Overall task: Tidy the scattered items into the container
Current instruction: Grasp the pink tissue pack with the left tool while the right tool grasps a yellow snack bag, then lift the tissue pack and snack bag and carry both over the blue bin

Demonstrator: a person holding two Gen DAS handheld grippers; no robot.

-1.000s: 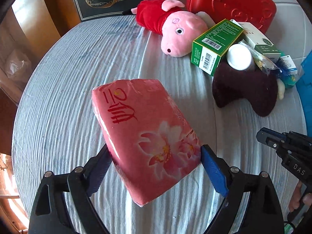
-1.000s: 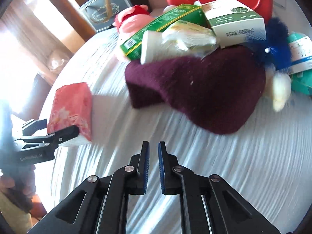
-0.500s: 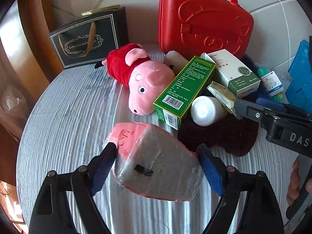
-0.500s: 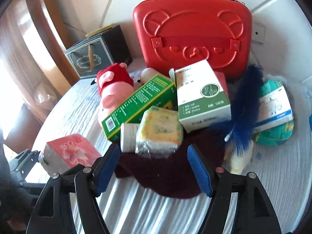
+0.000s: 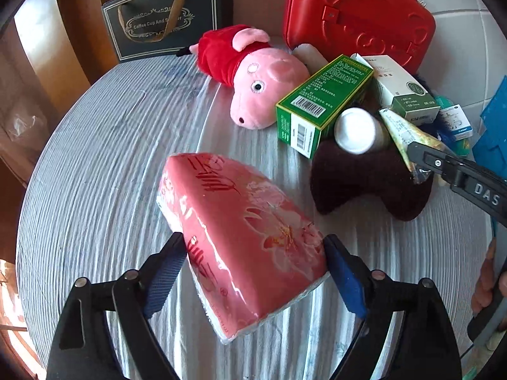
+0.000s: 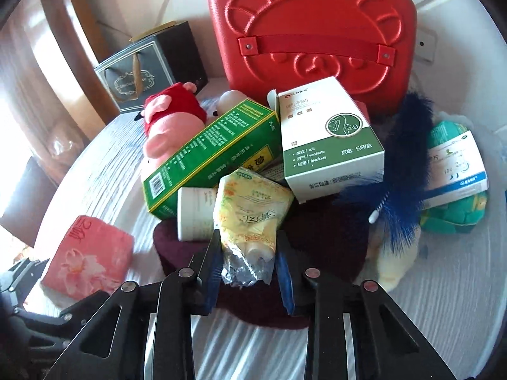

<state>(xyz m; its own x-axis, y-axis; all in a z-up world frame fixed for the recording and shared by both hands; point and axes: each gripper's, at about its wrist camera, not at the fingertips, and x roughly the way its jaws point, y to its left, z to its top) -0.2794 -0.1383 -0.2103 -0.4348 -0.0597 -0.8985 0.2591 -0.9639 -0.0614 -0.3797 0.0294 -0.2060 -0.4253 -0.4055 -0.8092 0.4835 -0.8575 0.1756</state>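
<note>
Scattered items crowd the far right part of the round table (image 5: 104,164), in front of the closed red case (image 5: 358,15), which I judge to be the container. In the left wrist view, the left gripper (image 5: 253,269) clamps the pink tissue pack (image 5: 244,237) by its two long sides and holds it tilted above the table, probably so it can be carried to the case. The plush pig (image 5: 253,79) and the green box (image 5: 320,104) lie beyond it. In the right wrist view, the right gripper (image 6: 248,269) has just been closing its jaws on the yellow packet (image 6: 250,209), which lies on the dark red cloth (image 6: 317,247) at the near edge of the pile; the pads grasp its crumpled lower end, since this end sticks out free.
</note>
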